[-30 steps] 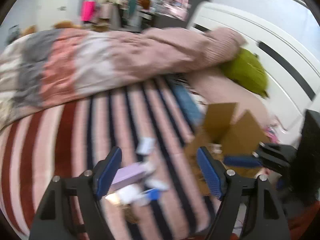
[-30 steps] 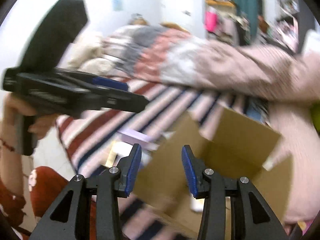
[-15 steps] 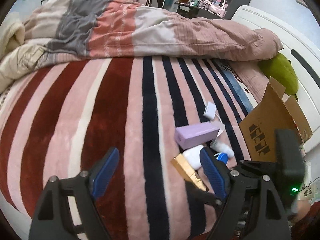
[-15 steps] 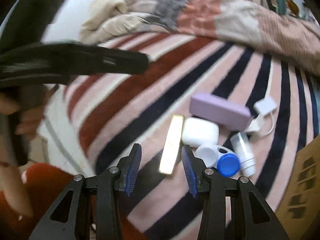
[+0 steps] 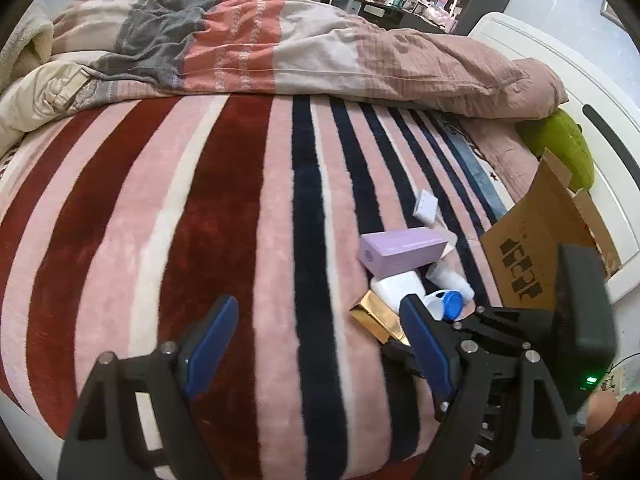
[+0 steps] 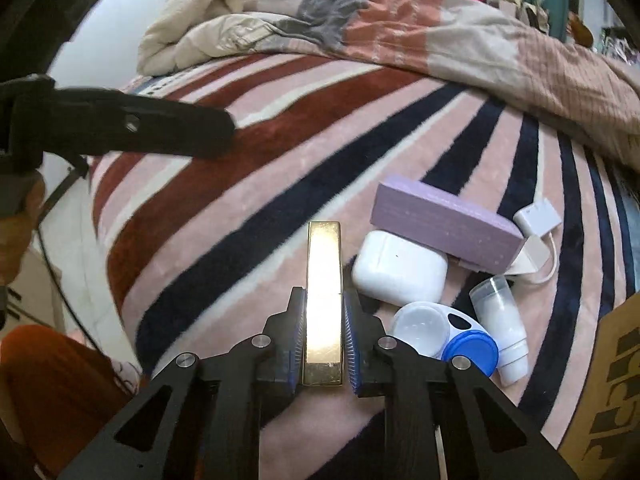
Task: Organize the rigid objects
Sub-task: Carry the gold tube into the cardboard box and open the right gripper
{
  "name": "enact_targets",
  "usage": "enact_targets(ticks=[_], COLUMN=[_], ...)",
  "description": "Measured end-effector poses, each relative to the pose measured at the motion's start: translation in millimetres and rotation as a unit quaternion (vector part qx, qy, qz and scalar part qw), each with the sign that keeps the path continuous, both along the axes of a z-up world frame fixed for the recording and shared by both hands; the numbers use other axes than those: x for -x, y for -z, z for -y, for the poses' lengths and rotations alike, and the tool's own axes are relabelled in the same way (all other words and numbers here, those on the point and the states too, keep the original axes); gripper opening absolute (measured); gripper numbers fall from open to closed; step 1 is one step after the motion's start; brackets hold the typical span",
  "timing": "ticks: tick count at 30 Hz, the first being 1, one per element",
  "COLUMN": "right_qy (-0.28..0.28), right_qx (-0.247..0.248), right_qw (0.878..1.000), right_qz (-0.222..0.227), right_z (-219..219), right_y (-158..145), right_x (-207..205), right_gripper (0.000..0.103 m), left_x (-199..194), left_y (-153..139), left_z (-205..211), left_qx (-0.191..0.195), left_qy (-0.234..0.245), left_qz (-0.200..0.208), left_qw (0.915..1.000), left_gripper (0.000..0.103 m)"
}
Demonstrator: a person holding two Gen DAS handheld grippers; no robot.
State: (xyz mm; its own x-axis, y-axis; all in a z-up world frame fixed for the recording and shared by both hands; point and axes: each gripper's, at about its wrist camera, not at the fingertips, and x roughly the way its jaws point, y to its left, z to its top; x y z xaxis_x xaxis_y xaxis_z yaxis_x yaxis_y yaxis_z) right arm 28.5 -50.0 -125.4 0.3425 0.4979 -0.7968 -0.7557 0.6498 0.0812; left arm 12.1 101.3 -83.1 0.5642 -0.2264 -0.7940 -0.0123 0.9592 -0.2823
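My right gripper (image 6: 323, 332) is shut on a long gold box (image 6: 324, 280) that lies on the striped blanket; the gold box also shows in the left wrist view (image 5: 374, 318). Beside it lie a white earbud case (image 6: 400, 268), a purple box (image 6: 444, 220), a contact lens case with a blue cap (image 6: 448, 334), a small clear tube (image 6: 500, 320) and a white adapter (image 6: 538, 218). My left gripper (image 5: 316, 344) is open and empty above the blanket, left of this pile. The right gripper's body (image 5: 520, 332) shows at its right.
An open cardboard box (image 5: 548, 236) stands right of the pile, near the white headboard (image 5: 600, 92). A crumpled duvet (image 5: 280, 44) lies across the far side of the bed. A green cushion (image 5: 560, 144) sits by the headboard. The bed's near edge runs below the grippers.
My right gripper has moved forward over the gold box and shut on it. The left gripper has stayed open, with its view nearly the same as half a second ago.
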Motion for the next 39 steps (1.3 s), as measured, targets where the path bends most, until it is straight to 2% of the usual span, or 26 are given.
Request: enact_targets(ticks=[3, 6, 8, 10, 13, 14, 16, 20, 24, 27, 32, 36, 39], right_qy=[-0.007, -0.019, -0.023, -0.026, -0.014, -0.011, -0.002, 0.03, 0.06, 0.088, 0.114, 0.119, 0.112], right_qx=[-0.019, -0.05, -0.071, -0.099, -0.128, -0.137, -0.153, -0.166, -0.162, -0.155, -0.104, -0.09, -0.074], right_qw=[1.0, 0.998, 0.997, 0.994, 0.989, 0.988, 0.984, 0.98, 0.98, 0.981, 0.987, 0.988, 0.99], right_qz=[0.011, 0.018, 0.032, 0.043, 0.066, 0.073, 0.086, 0.106, 0.1, 0.08, 0.035, -0.036, -0.049], right_z=[5, 14, 21, 33, 56, 66, 86, 127, 166, 198, 227, 243, 243], right_y=[-18, -44, -64, -84, -110, -118, -131, -148, -150, -147, -135, -117, -110], right_x=[4, 9, 11, 13, 12, 11, 10, 2, -13, -28, -49, -64, -69], right_gripper=[0.013, 0.013, 0.013, 0.013, 0.013, 0.013, 0.013, 0.013, 0.013, 0.013, 0.013, 0.013, 0.013], left_x=[1, 2, 0, -5, -15, -19, -28, -47, -67, -83, -106, -112, -113], left_y=[-14, -39, -57, -73, -95, -102, -112, -126, -128, -122, -97, -78, -72], left_z=[7, 25, 40, 55, 78, 88, 108, 154, 203, 238, 283, 297, 299], left_qx=[0.052, 0.064, 0.056, 0.043, 0.05, 0.052, 0.053, 0.058, 0.041, 0.031, 0.012, -0.004, -0.009], left_qy=[0.022, 0.045, 0.06, 0.069, 0.09, 0.101, 0.122, 0.159, 0.188, 0.209, 0.239, 0.244, 0.242], left_qz=[0.018, 0.042, 0.057, 0.069, 0.078, 0.081, 0.084, 0.084, 0.068, 0.048, -0.006, -0.037, -0.047], left_qw=[0.9982, 0.9961, 0.9951, 0.9943, 0.9916, 0.9902, 0.9875, 0.982, 0.979, 0.9763, 0.9709, 0.9691, 0.969], left_gripper=[0.08, 0.079, 0.076, 0.066, 0.051, 0.049, 0.037, 0.031, 0.031, 0.031, 0.031, 0.032, 0.032])
